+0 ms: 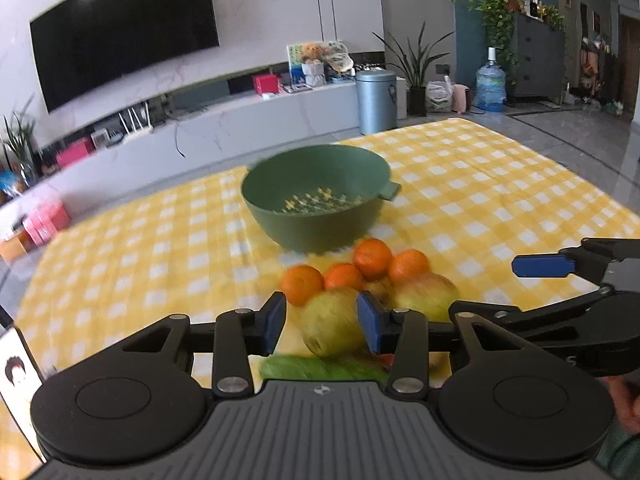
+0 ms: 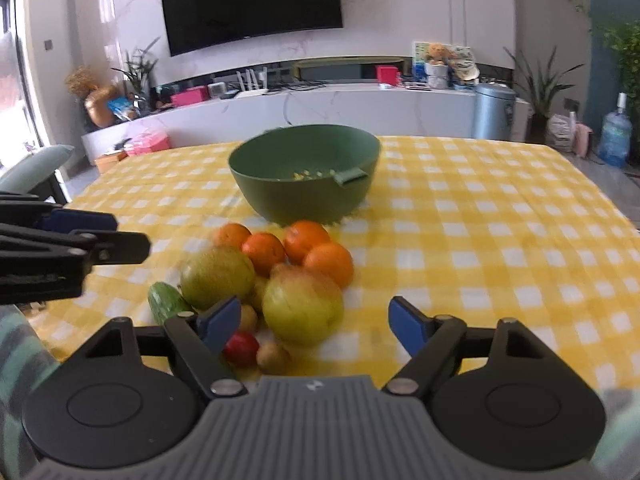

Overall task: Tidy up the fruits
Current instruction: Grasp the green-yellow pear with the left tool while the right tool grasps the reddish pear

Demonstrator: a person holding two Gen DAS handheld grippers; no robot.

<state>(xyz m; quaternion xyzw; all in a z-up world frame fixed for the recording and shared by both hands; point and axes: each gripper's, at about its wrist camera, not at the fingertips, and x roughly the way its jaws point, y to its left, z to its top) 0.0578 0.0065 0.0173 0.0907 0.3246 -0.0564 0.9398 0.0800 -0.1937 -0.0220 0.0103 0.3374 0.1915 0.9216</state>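
The left gripper [image 1: 322, 326] is seen with jaws partly open around a green-yellow apple [image 1: 332, 320], contact not discernible; the right gripper [image 2: 314, 322] is spread wide, a second apple [image 2: 302, 304] between its pads, untouched. Oranges [image 2: 298, 250] are piled just beyond. The green bowl [image 2: 304, 176] is set mid-table, with open cloth toward the right edge.

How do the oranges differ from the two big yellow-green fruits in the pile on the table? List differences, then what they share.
The oranges are smaller and plain bright orange; the yellow-green fruits are larger, one with a reddish blush. The oranges lie nearer the green bowl; the yellow-green fruits lie nearer the cameras. All are roundish and rest on the checked cloth, outside the bowl.
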